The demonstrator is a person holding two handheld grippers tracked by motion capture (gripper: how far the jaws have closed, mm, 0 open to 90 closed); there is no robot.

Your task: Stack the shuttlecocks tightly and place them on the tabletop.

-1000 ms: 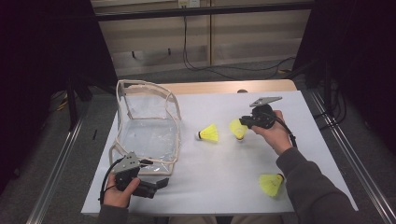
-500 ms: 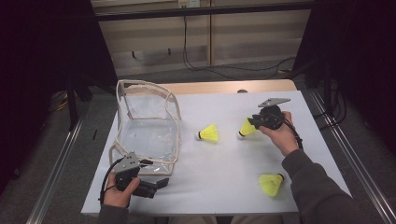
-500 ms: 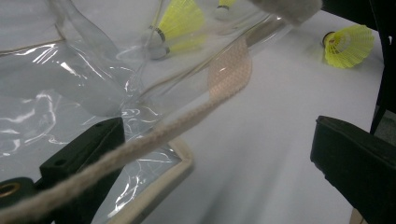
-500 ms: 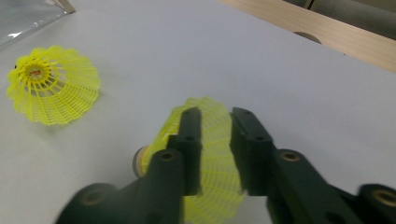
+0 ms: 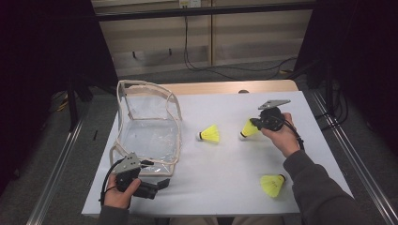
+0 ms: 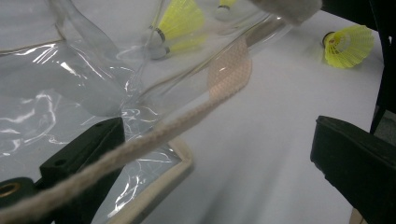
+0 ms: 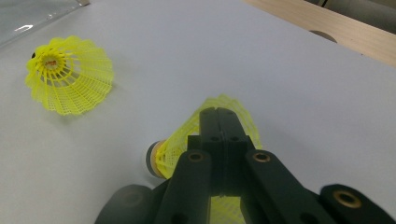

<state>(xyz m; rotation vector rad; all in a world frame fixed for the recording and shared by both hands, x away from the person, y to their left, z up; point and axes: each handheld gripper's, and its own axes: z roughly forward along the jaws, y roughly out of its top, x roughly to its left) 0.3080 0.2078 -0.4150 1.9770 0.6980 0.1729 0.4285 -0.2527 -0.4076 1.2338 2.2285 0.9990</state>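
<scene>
- Shuttlecocks of yellow plastic mesh, cone-shaped with a ribbed lattice skirt and a rounded white cork base, lie on the smooth white tabletop (image 5: 225, 168).
- One yellow mesh shuttlecock (image 5: 248, 128) is clenched in the right gripper (image 5: 256, 124) at the far right; its black jaws have just been closing and now pinch the skirt flat between them, the cork base pointing left.
- In the right gripper view the jaws cover most of that shuttlecock (image 7: 205, 140); only the cork and skirt edges show.
- A second shuttlecock (image 5: 210, 134) lies on its side near the middle, just left of the held one and apart from it.
- A third shuttlecock (image 5: 272, 184) rests at the near right, beside the person's sleeve.
- A clear, glossy vinyl pouch with cream woven trim (image 5: 149, 126) stands open at the left.
- The left gripper (image 5: 157, 186) sits at the pouch's near edge, jaws spread wide; one jaw lies under the crinkled film and the trim cord (image 6: 154, 135) crosses it, but no pinch shows.
- Reflections blur the pouch's inside.
</scene>
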